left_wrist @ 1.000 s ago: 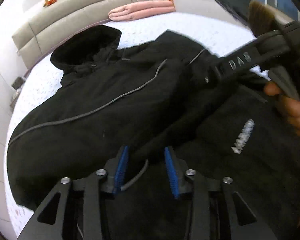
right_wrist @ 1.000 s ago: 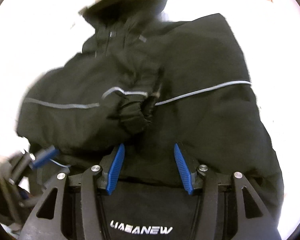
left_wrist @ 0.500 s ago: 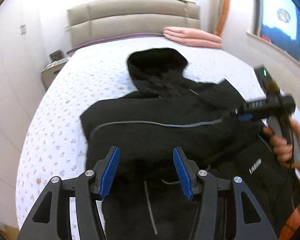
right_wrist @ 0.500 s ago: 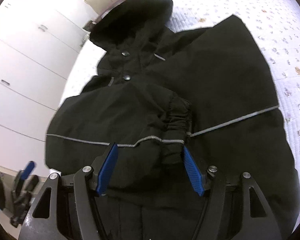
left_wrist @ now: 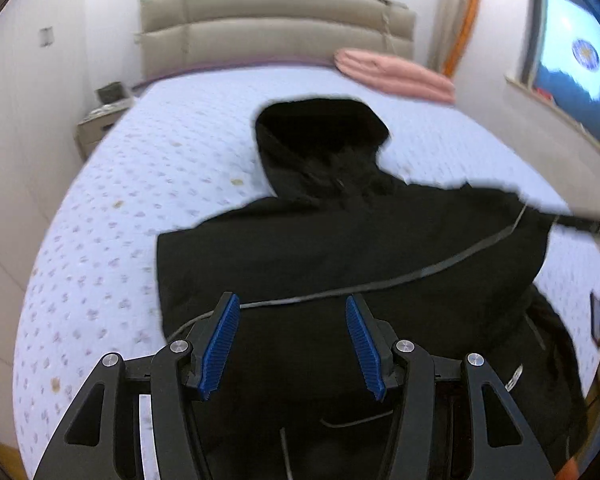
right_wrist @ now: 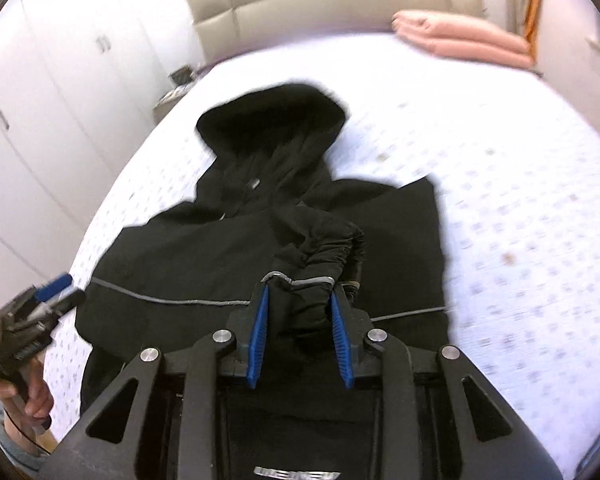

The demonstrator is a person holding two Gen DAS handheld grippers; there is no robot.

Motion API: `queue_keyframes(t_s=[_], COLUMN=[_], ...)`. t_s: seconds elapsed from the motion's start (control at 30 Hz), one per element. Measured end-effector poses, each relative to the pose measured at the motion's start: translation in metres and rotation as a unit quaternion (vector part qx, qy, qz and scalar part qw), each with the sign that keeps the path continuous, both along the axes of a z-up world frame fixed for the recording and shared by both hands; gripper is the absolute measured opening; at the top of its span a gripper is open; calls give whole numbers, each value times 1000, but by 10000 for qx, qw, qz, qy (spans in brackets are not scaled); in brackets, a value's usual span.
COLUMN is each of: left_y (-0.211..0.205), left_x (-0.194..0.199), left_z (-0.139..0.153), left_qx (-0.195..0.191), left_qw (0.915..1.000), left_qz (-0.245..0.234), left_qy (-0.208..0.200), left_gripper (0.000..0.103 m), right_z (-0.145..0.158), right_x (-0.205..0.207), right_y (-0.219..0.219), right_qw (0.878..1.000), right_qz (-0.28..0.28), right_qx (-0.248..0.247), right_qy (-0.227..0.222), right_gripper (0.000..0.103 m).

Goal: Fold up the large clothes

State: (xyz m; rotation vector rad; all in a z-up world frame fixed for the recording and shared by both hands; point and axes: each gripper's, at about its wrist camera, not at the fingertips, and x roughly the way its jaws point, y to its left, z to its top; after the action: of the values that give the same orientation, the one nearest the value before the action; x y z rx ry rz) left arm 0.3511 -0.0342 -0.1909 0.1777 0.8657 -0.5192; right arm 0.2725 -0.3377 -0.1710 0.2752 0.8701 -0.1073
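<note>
Left wrist view: one black hooded jacket (left_wrist: 340,248) spread on the bed (left_wrist: 148,184) near one folded pink blanket (left_wrist: 392,74), left gripper (left_wrist: 292,344) spread wide above it, holding nothing; right wrist view: right gripper (right_wrist: 298,332) narrowed around the jacket's one bunched sleeve cuff (right_wrist: 320,256).

The only lettering in the right wrist view is a white printed logo (right_wrist: 297,473) at the bottom edge on the black jacket (right_wrist: 204,256), cut off and too blurred to read. A small white mark (left_wrist: 514,378) on the jacket in the left wrist view is equally illegible.
</note>
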Motion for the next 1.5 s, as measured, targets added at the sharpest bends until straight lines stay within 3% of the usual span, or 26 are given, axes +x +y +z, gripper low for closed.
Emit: queue_keyframes(t_s=[0.07, 0.17, 0.27, 0.33, 0.47, 0.6, 0.63, 0.7, 0.73, 0.83, 0.93, 1.03, 1.1, 1.23, 1.3, 1.37, 1.43, 1.5], left_y=[-15, -33, -40, -39, -33, -22, -20, -22, -24, -37, -41, -34, -35, -50, -48, -43, -39, -41], left_x=[6, 15, 10, 8, 8, 6, 4, 7, 10, 29, 53, 67, 66, 59, 52, 39, 15, -2], left_z=[-20, -59, -81, -82, -74, -31, -20, 4, 9, 4, -30, -73, -85, -81, -69, -49, -28, -22], left_qx=[246, 567, 819, 792, 661, 83, -10, -203, -229, 11, 206, 403, 491, 889, 715, 259, 27, -64], left_qw=[9993, 9955, 9946, 9951, 9955, 9986, 9990, 9993, 9994, 9997, 9970, 9917, 9916, 9915, 9931, 9961, 9977, 9973], left_qz=[-127, -237, -228, -233, -265, -296, -290, -247, -225, -73, 184, 364, 355, 344, 294, 110, -98, -300], left_qy=[247, 724, 600, 550, 621, 436, 352, 167, 148, 228, 717, 1167, 1141, 885, 884, 841, 672, 668], left_gripper=[57, 56, 56, 56, 56, 56, 56, 56, 56, 56, 56, 54, 54, 54, 53, 53, 53, 53], right_z=[-8, -50, -102, -116, -110, -80, -60, -38, -30, -36, -74, -122, -136, -126, -109, -86, -68, -69], right_x=[1, 14, 23, 16, 18, 15, 12, 12, 17, 46, 78, 93, 88, 83, 70, 56, 36, 25], right_y=[-14, -25, -24, -23, -25, -27, -23, -17, -11, 8, 17, 11, 4, 9, 13, 23, 38, 51], right_qw=[9997, 9972, 9909, 9904, 9905, 9936, 9962, 9980, 9985, 9977, 9939, 9867, 9891, 9890, 9910, 9944, 9947, 9922], right_qz=[-206, -382, -409, -396, -330, -224, -193, -168, -110, 88, 169, 92, 122, 141, 228, 503, 719, 959], right_qx=[-112, -68, -259, -363, -322, -186, -237, -342, -362, -423, -489, -520, -312, -337, -176, 14, -177, -248], right_qy=[95, 640, 1257, 1270, 1294, 1093, 818, 500, 390, 514, 972, 1535, 1432, 1437, 1305, 926, 712, 753], right_gripper=[33, 33, 33, 34, 34, 39, 42, 62, 62, 62, 44, 36, 33, 33, 33, 34, 35, 35])
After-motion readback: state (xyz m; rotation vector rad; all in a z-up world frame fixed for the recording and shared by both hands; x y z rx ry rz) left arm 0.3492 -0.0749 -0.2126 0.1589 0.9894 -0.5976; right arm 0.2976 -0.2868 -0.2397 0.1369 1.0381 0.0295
